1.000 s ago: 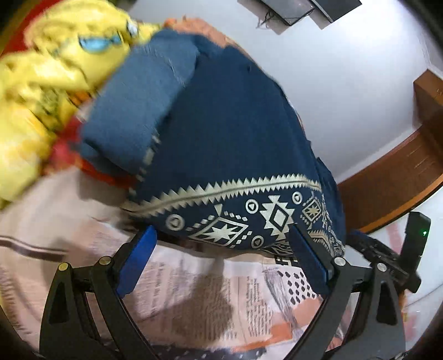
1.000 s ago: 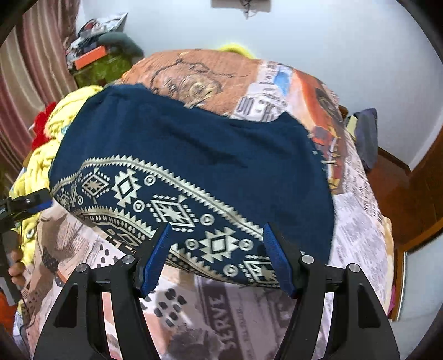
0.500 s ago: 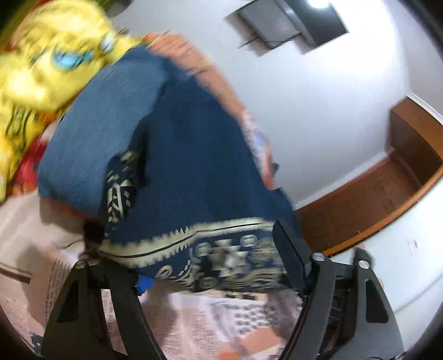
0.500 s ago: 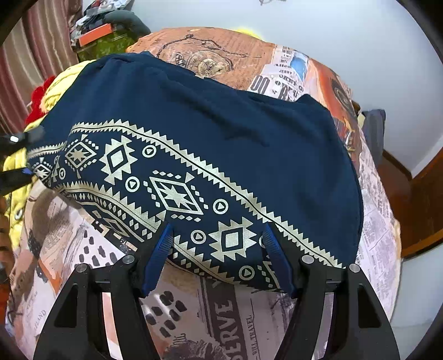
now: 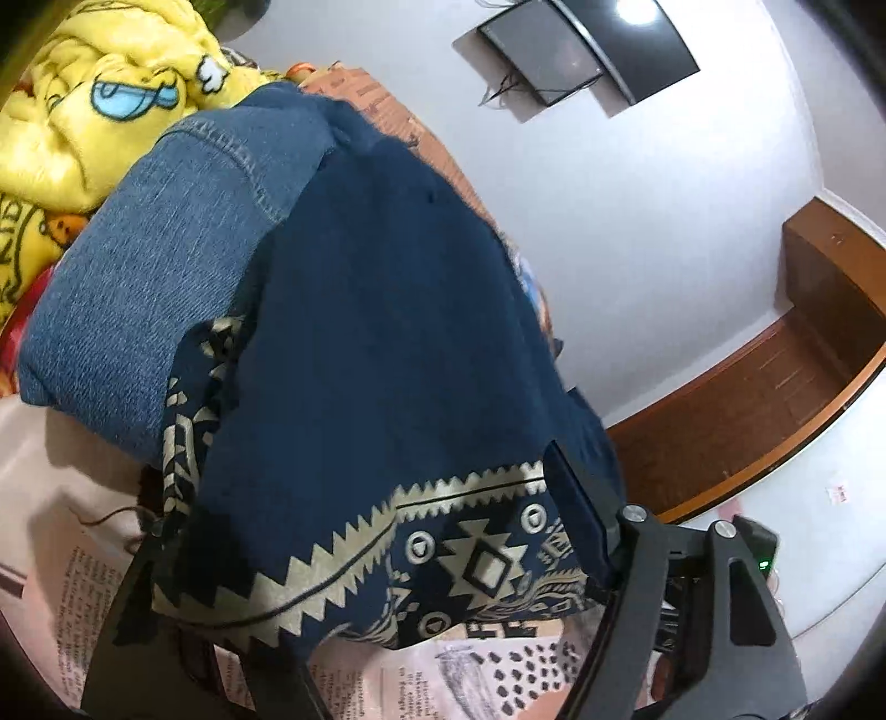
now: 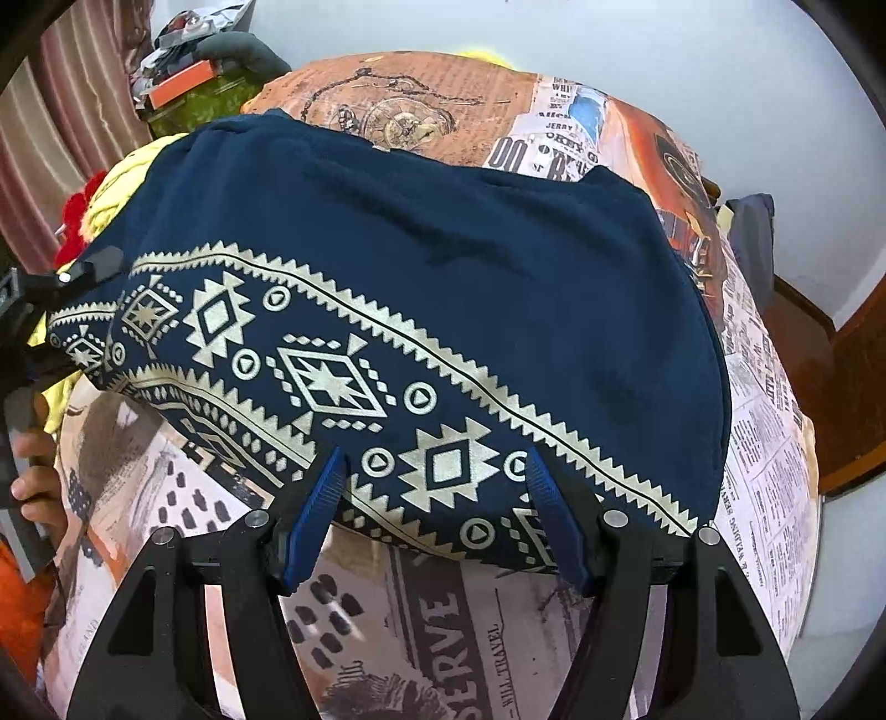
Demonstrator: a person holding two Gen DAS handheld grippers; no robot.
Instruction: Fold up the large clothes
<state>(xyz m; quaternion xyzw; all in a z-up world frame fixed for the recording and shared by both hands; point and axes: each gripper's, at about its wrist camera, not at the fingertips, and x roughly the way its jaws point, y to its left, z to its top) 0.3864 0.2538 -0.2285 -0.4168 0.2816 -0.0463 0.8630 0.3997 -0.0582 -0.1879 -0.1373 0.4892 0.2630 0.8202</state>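
A navy garment with a cream geometric border [image 6: 443,266] lies spread over the bed. My right gripper [image 6: 437,476] is open at its near hem, the border lying flat between the blue pads [image 6: 318,509]. The left gripper [image 5: 360,498] has the garment's [image 5: 376,332] other corner bunched between its jaws, which are closing. That cloth drapes over and hides one finger, and the corner hangs lifted off the bed. From the right wrist view, a left finger [image 6: 94,266] sits on top of that raised corner.
Folded blue jeans [image 5: 155,277] and a yellow blanket [image 5: 83,111] lie beyond the garment. The bed cover [image 6: 432,609] has a newspaper print. A hand [image 6: 33,487] shows at the left edge. A screen [image 5: 587,50] hangs on the wall above brown wooden furniture [image 5: 775,387].
The left gripper narrowed around the garment's corner and lifted it, folding the border over. In the right wrist view the cloth rose and slid nearer; the right gripper kept its width.
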